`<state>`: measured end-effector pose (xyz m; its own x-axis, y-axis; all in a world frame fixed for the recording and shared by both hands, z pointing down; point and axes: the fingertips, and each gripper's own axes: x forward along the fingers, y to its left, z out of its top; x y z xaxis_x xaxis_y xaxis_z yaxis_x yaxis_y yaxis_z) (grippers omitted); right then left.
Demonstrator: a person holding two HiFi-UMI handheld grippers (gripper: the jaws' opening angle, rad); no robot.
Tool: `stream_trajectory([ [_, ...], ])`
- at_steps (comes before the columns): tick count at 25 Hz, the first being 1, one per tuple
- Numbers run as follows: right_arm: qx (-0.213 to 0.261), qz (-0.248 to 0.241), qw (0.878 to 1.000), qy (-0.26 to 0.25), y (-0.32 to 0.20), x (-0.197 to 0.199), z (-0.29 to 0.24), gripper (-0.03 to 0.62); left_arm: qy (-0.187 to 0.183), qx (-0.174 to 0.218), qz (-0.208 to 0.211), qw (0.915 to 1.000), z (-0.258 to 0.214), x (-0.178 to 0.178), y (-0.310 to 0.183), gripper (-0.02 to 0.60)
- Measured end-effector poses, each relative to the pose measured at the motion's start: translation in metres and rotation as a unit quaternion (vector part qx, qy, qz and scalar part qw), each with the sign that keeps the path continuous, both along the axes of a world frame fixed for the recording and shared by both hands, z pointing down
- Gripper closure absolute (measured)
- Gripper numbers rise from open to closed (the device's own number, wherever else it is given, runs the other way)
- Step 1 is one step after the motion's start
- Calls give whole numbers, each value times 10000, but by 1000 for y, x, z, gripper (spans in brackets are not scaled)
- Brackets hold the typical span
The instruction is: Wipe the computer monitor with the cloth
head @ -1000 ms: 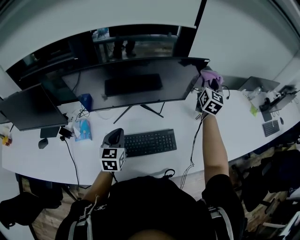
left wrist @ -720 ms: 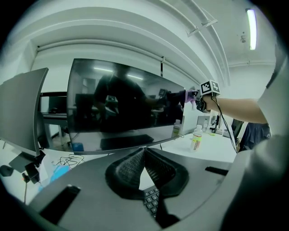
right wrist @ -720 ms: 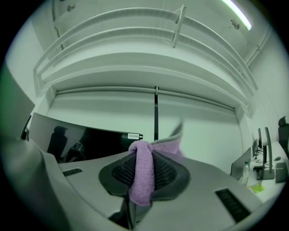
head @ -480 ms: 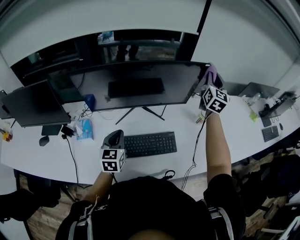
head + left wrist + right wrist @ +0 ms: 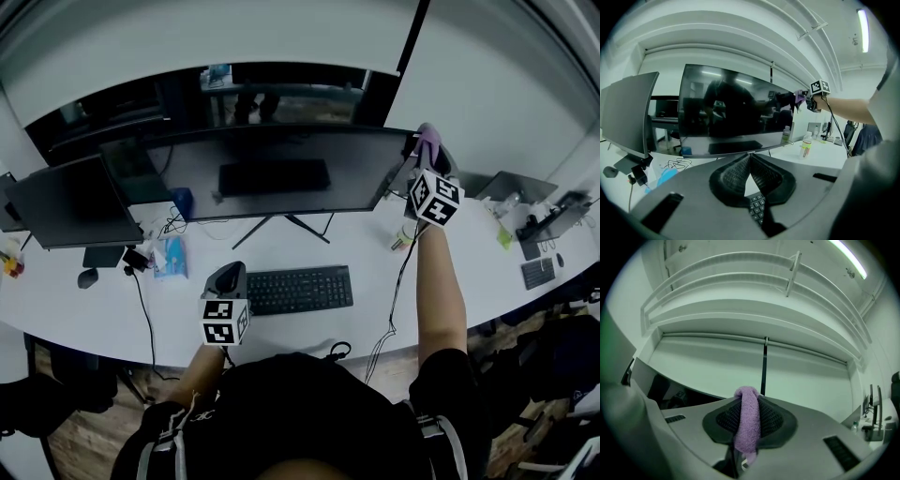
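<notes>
The wide dark computer monitor point(image 5: 272, 173) stands at the middle of the white desk point(image 5: 469, 272). My right gripper point(image 5: 427, 157) is raised at the monitor's top right corner, shut on a purple cloth point(image 5: 427, 142) that lies against that corner. In the right gripper view the cloth point(image 5: 748, 420) hangs folded between the jaws and hides the gap. My left gripper point(image 5: 228, 279) hovers low over the desk, left of the keyboard point(image 5: 300, 286); its jaws meet with nothing between them. From the left gripper view the monitor point(image 5: 726, 112) faces me, and the cloth point(image 5: 800, 95) is at its upper right.
A second monitor point(image 5: 70, 206) stands at the left, with a mouse point(image 5: 86, 278), cables and a blue packet point(image 5: 167, 258) near it. A small bottle point(image 5: 403, 239) stands under the main monitor's right end. A laptop point(image 5: 511, 178) and other gear lie far right.
My right gripper has risen slightly with the cloth along the monitor's right edge to its top corner. The left gripper has stayed where it was.
</notes>
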<state>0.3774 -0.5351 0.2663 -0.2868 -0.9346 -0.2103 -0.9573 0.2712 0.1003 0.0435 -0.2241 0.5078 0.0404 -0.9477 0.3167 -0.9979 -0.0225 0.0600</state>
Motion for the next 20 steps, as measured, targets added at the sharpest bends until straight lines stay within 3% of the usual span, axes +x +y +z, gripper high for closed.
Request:
stream_trajectory([
  [9,165,222,9956,892,12,-22,-9,508,-50,-25,-7,10000,-3,-14,5,568],
  [13,239,235,9879,1517,18,-38,-10,508,-83,-20,49,10000,-8,-22,6,568],
  [20,367,-362,9784,2001,38,-95,-17,508,-104,-52,51,9999,-12,-51,14,568],
])
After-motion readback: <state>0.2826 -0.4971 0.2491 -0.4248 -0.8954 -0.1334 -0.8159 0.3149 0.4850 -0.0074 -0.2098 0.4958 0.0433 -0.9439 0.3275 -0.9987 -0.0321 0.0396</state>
